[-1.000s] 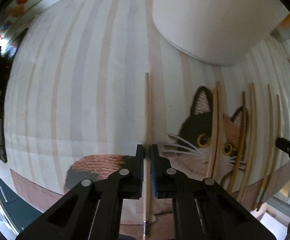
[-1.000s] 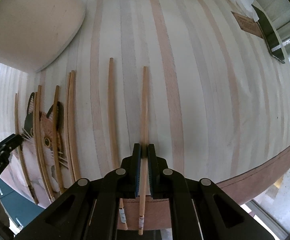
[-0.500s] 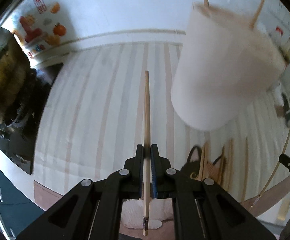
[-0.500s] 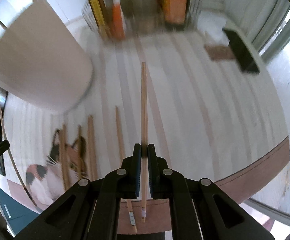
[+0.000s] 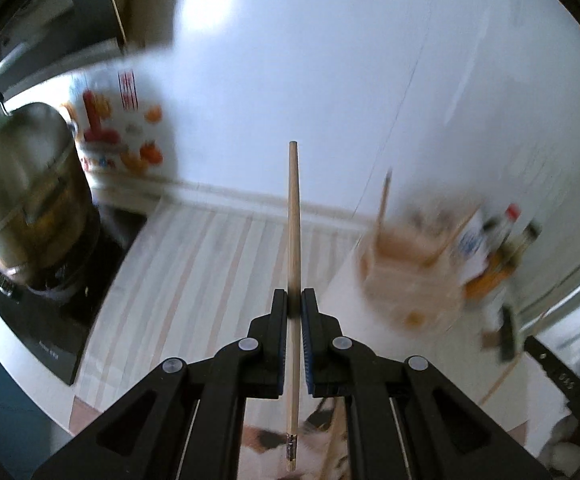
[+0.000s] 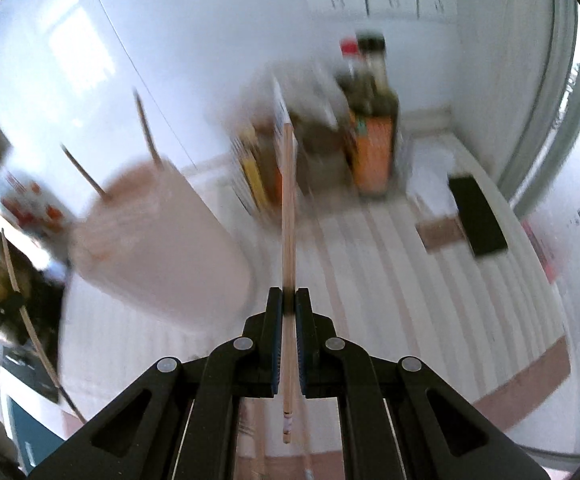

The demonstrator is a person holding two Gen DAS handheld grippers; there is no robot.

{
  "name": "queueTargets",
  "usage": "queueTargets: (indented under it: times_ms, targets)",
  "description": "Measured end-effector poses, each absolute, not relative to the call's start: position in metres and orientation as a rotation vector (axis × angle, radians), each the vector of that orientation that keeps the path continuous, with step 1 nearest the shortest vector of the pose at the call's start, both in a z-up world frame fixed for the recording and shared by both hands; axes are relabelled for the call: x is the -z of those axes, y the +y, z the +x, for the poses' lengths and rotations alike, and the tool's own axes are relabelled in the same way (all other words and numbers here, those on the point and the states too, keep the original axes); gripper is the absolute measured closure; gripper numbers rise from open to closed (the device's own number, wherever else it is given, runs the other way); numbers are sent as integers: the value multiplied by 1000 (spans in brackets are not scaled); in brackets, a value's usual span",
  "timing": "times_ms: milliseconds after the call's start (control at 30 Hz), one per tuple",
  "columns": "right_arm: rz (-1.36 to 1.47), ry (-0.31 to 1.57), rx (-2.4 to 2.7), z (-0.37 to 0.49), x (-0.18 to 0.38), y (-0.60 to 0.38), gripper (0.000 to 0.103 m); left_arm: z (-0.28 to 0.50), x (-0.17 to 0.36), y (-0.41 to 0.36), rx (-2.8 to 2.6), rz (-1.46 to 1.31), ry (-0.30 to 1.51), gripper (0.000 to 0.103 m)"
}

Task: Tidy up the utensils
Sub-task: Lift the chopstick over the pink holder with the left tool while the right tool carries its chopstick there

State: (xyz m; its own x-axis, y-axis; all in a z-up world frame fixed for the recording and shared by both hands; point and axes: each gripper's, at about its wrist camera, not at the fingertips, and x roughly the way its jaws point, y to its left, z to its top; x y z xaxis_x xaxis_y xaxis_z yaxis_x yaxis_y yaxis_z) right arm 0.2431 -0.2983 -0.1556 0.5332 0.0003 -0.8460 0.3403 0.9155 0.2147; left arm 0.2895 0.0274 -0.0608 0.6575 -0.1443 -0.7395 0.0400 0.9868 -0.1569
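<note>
Left gripper (image 5: 294, 300) and right gripper (image 6: 288, 298) fingers each clamp one pale wooden chopstick (image 5: 294, 240), (image 6: 287, 216); two more stand in the blurred cup (image 6: 157, 240).

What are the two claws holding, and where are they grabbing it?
Each holds one wooden chopstick. The left claw pinches its chopstick nearer the bottom end; the right claw grips its chopstick the same way.

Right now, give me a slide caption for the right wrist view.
Right gripper shut on a chopstick, raised above the striped mat beside the pale holder.
</note>
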Motion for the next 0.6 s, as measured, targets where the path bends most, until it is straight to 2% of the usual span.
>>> queueTargets:
  times_ms: [200,300,433,600]
  targets:
    - [401,855,104,273,80,-294,97,291,-24,27,154,-201,678,99]
    - [391,798,68,296,51,-289,97,304,-46,18,167,-208,622,99]
    - [401,750,43,334,34,-281,97,336,-51,-3,184,-210,598,99]
    - [419,741,43,380,45,-278,97,388,-25,-25,212,-221,638,99]
